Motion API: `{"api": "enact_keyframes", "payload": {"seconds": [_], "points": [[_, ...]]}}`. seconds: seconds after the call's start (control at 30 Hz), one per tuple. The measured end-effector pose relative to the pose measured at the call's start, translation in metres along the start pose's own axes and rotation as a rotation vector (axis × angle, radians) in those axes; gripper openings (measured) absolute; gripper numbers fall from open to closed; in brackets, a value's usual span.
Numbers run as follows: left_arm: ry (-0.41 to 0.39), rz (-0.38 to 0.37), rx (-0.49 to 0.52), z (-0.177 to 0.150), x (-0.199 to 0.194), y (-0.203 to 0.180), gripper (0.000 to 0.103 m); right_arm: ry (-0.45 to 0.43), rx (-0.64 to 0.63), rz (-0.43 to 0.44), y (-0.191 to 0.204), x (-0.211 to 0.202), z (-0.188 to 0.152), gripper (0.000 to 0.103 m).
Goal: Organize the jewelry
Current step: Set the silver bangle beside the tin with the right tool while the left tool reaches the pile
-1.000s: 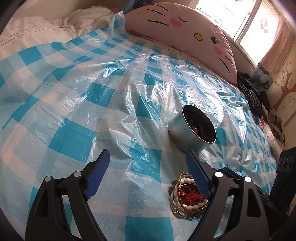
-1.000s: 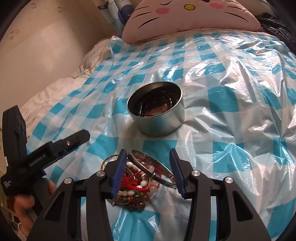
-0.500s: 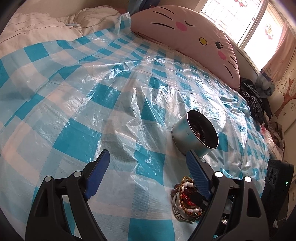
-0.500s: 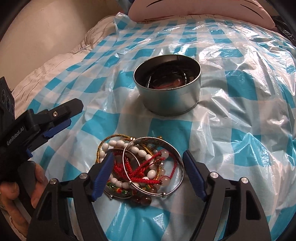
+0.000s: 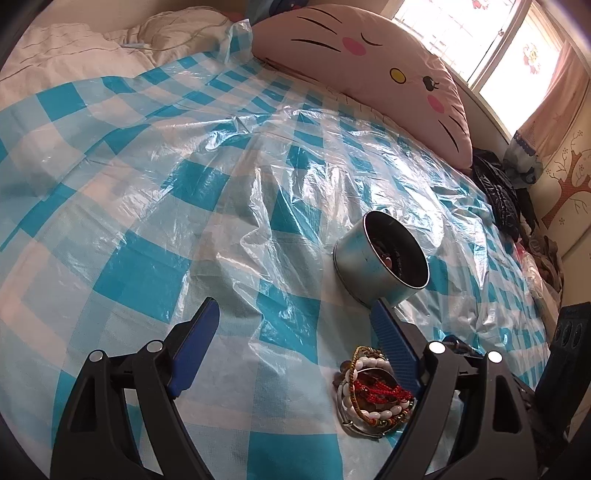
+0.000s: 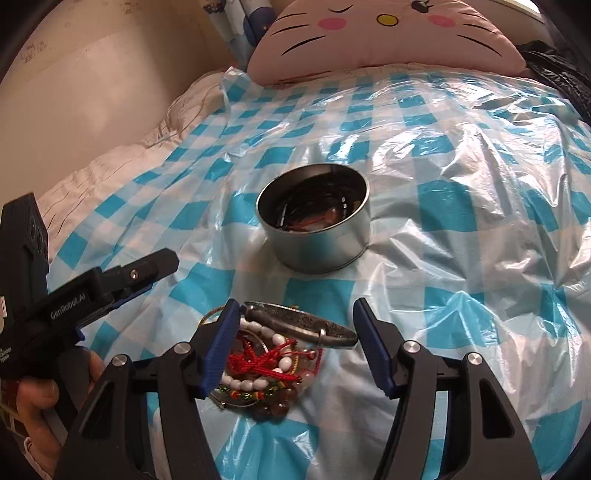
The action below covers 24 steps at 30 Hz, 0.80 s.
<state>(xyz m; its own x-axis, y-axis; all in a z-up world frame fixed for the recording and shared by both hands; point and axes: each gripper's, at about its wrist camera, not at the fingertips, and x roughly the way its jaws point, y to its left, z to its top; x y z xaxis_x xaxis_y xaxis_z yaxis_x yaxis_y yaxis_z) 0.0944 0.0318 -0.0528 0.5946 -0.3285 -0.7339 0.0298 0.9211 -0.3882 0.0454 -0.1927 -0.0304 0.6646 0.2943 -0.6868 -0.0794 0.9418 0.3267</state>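
A pile of jewelry (image 6: pixel 266 365) lies on the blue checked plastic sheet: white bead bracelets, red cord, and a silver bangle (image 6: pixel 303 325) tilted up on top. My right gripper (image 6: pixel 295 314) is open, its fingers either side of the bangle. A round metal tin (image 6: pixel 317 236) stands just beyond, with a few pieces inside. In the left wrist view the pile (image 5: pixel 373 391) sits by the right finger and the tin (image 5: pixel 380 258) beyond. My left gripper (image 5: pixel 295 314) is open and empty over bare sheet; it also shows in the right wrist view (image 6: pixel 110 288).
A pink cat-face cushion (image 6: pixel 388 33) lies at the head of the bed. White bedding (image 5: pixel 74 55) lies left of the sheet. Dark clothes (image 5: pixel 498 195) are heaped at the bed's right edge, by a window.
The right gripper opened wider, dipped over the pile, then drew back and lowered; the bangle now stands tilted between its fingers. The left gripper shifted slightly, still open.
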Motion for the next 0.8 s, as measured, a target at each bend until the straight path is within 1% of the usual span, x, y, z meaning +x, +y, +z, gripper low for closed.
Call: {"api": "enact_keyframes", "payload": {"seconds": [0.07, 0.17, 0.23, 0.27, 0.3, 0.4, 0.47, 0.5, 0.53, 0.57, 0.6, 0.67, 0.73, 0.8], "points": [[0.042, -0.017, 0.038, -0.003, 0.007, -0.008, 0.081, -0.015, 0.057, -0.020, -0.014, -0.003, 0.002, 0.058], [0.073, -0.016, 0.127, -0.010, 0.012, -0.025, 0.081, 0.004, 0.122, -0.016, -0.028, 0.000, 0.003, 0.058], [0.088, -0.022, 0.168, -0.015, 0.015, -0.033, 0.081, 0.019, 0.136, -0.018, -0.031, 0.003, 0.002, 0.059], [0.097, -0.021, 0.184, -0.016, 0.016, -0.036, 0.080, 0.037, 0.139, -0.021, -0.031, 0.006, 0.002, 0.065], [0.105, -0.021, 0.198, -0.018, 0.017, -0.038, 0.080, 0.048, 0.137, -0.023, -0.031, 0.008, 0.001, 0.068], [0.119, -0.031, 0.225, -0.020, 0.019, -0.043, 0.077, 0.045, 0.115, -0.035, -0.026, 0.008, 0.001, 0.068], [0.125, -0.035, 0.233, -0.020, 0.020, -0.044, 0.071, 0.039, 0.107, -0.047, -0.025, 0.007, 0.001, 0.069], [0.133, -0.040, 0.235, -0.021, 0.021, -0.044, 0.062, 0.035, 0.103, -0.054, -0.025, 0.008, 0.001, 0.069], [0.145, -0.046, 0.236, -0.021, 0.023, -0.044, 0.050, 0.032, 0.097, -0.064, -0.025, 0.009, 0.003, 0.069], [0.163, -0.056, 0.239, -0.022, 0.025, -0.044, 0.041, 0.037, 0.088, -0.071, -0.025, 0.012, 0.004, 0.069], [0.184, -0.069, 0.249, -0.024, 0.028, -0.046, 0.027, 0.047, 0.084, -0.064, -0.024, 0.016, 0.005, 0.069], [0.184, -0.068, 0.295, -0.027, 0.028, -0.054, 0.024, 0.078, 0.057, -0.054, -0.019, 0.025, 0.006, 0.069], [0.171, -0.059, 0.338, -0.031, 0.026, -0.060, 0.024, 0.125, 0.012, -0.057, -0.012, 0.039, 0.006, 0.072], [0.173, -0.046, 0.351, -0.033, 0.026, -0.062, 0.023, 0.141, -0.023, -0.075, -0.008, 0.048, 0.008, 0.078]]}}
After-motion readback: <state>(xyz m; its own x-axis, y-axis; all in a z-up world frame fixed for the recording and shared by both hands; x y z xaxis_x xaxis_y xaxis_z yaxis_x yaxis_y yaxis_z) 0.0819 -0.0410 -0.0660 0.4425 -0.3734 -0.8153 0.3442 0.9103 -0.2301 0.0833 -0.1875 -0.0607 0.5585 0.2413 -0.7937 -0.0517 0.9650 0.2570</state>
